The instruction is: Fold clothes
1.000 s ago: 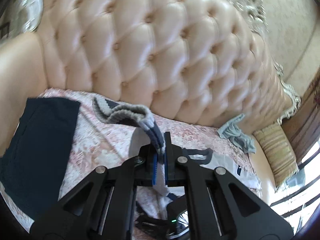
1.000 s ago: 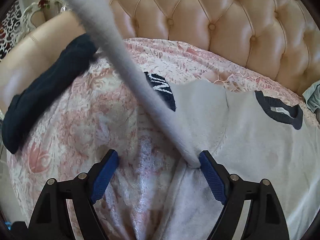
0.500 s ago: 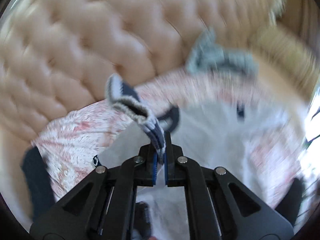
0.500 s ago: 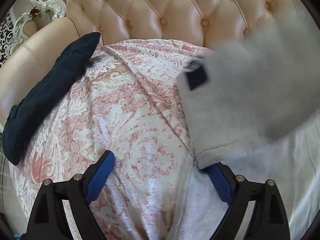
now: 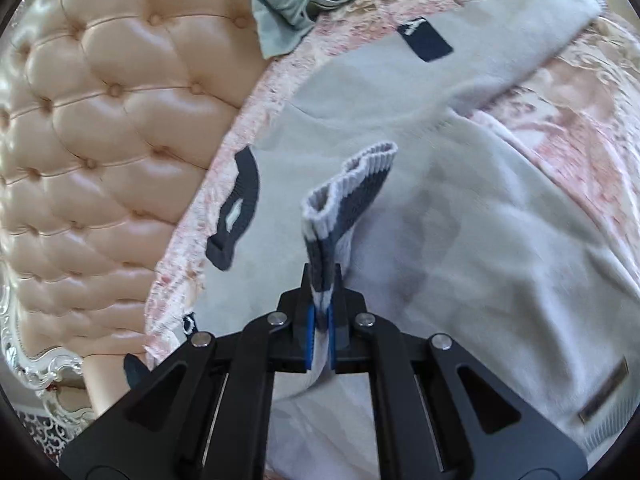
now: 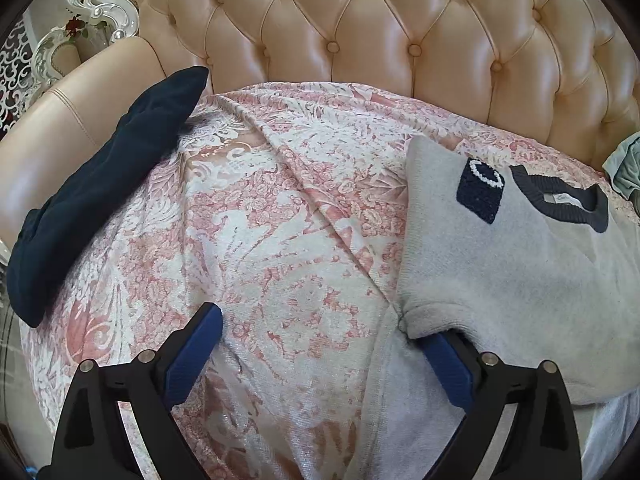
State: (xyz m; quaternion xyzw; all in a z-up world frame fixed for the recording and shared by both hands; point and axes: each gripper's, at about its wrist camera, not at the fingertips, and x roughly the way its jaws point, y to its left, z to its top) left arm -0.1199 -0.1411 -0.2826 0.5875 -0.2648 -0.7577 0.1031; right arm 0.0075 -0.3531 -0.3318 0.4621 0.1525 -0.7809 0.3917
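1. The left hand-held gripper [image 5: 320,312], clenched on the sweater's striped cuff [image 5: 348,196], has swung the sleeve from the frame's left across the grey sweater [image 6: 520,264] lying on the sofa cover [image 6: 280,240].
2. The right hand-held gripper [image 6: 320,344] stands released, wide apart at the fold edge.
3. That sleeve fold looks nearly done.

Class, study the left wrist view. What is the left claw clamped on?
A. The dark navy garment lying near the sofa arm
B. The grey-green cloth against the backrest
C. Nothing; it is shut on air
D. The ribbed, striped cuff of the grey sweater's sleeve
D: the left claw is shut, and the ribbed cuff of the grey sweater runs up from between its blue pads.
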